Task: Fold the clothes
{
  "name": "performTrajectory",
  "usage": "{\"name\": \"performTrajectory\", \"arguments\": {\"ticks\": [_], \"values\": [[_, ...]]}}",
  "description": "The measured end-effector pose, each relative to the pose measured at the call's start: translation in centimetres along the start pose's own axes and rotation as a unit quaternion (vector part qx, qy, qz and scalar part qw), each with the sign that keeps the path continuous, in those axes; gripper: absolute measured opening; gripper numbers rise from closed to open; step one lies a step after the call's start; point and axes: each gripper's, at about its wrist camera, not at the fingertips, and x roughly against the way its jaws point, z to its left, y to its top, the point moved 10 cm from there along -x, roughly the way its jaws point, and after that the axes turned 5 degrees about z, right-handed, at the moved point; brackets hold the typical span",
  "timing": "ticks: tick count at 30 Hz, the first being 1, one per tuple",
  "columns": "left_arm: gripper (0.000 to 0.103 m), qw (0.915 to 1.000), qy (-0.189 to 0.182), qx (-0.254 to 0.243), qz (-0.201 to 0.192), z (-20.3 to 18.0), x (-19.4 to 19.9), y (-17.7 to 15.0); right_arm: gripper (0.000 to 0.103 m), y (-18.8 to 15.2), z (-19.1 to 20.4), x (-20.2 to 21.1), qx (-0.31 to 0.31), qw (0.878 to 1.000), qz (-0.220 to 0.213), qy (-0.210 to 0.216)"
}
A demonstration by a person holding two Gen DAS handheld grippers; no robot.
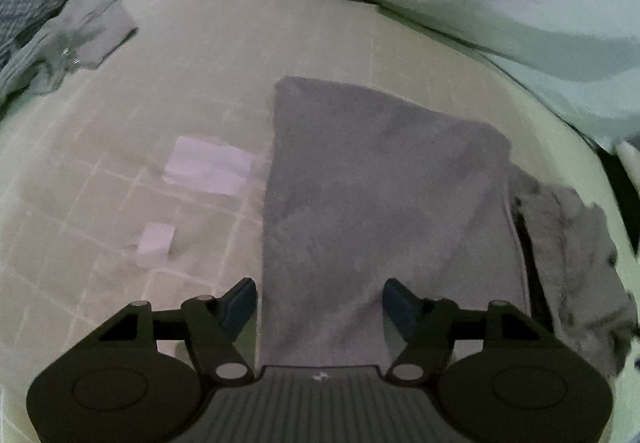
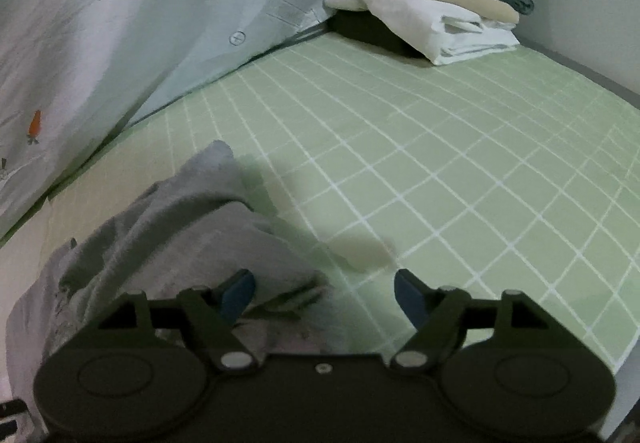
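While the grey garment lies on the green checked bed sheet, the step in hand looks like setting up the next fold, and doing it well depends on where each edge is taken. In the left wrist view the garment's flat, smooth panel runs away from the left hand-held gripper, whose jaws stand wide with the near hem between them but not pinched. To the right of that panel the cloth is bunched and rumpled; the right wrist view shows this crumpled part just ahead and to the left of the right hand-held gripper, which also stands wide and holds nothing. A clean fold probably calls for pinching the hem close to a corner, spreading the bunched side flat first, and keeping both edges level so no crease is trapped.

A stack of folded clothes sits at the far corner of the bed. A pale curtain hangs along the side, printed with a small orange carrot. No brand, label or legible writing shows anywhere.
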Motion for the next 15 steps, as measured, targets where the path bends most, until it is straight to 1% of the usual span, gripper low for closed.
{"name": "performTrajectory", "arguments": {"ticks": [2,3,4,5,6,7,8,10,12,15], "values": [[0.072,0.9999,0.01,0.008,-0.004,0.0,-0.1,0.2,0.079,-0.1,-0.6,-0.1,0.004,1.0,0.005,-0.002],[0.07,0.9998,0.015,0.012,-0.006,0.0,-0.1,0.3,0.079,-0.1,-0.9,-0.2,0.007,1.0,0.008,-0.004],[0.066,0.9996,0.023,0.012,-0.009,-0.1,-0.1,0.4,0.079,-0.2,-1.2,-0.2,0.01,1.0,0.01,-0.005],[0.059,0.9993,0.035,0.009,-0.013,-0.1,-0.1,0.3,0.079,-0.2,-1.5,-0.3,0.013,1.0,0.012,-0.005],[0.037,0.9987,0.048,0.006,-0.016,-0.2,0.0,0.3,0.079,-0.2,-1.7,-0.3,0.016,1.0,0.014,-0.006],[0.017,0.9985,0.05,0.01,-0.017,-0.2,0.0,0.3,0.079,-0.1,-2.0,-0.4,0.019,1.0,0.016,-0.006],[0.011,0.9987,0.043,0.02,-0.018,-0.2,0.0,0.4,0.079,-0.1,-2.2,-0.5,0.021,1.0,0.017,-0.006],[0.009,0.9985,0.032,0.039,-0.02,-0.3,0.2,0.5,0.079,0.0,-2.8,-0.6,0.023,1.0,0.02,-0.006],[0.008,0.9977,0.029,0.055,-0.028,-0.4,0.6,0.6,0.079,0.2,-3.4,-0.9,0.022,0.999,0.023,-0.005],[0.008,0.9962,0.007,0.068,-0.053,-1.9,2.4,1.2,0.079,0.7,-4.5,-1.1,0.021,0.999,0.024,-0.01]]}}
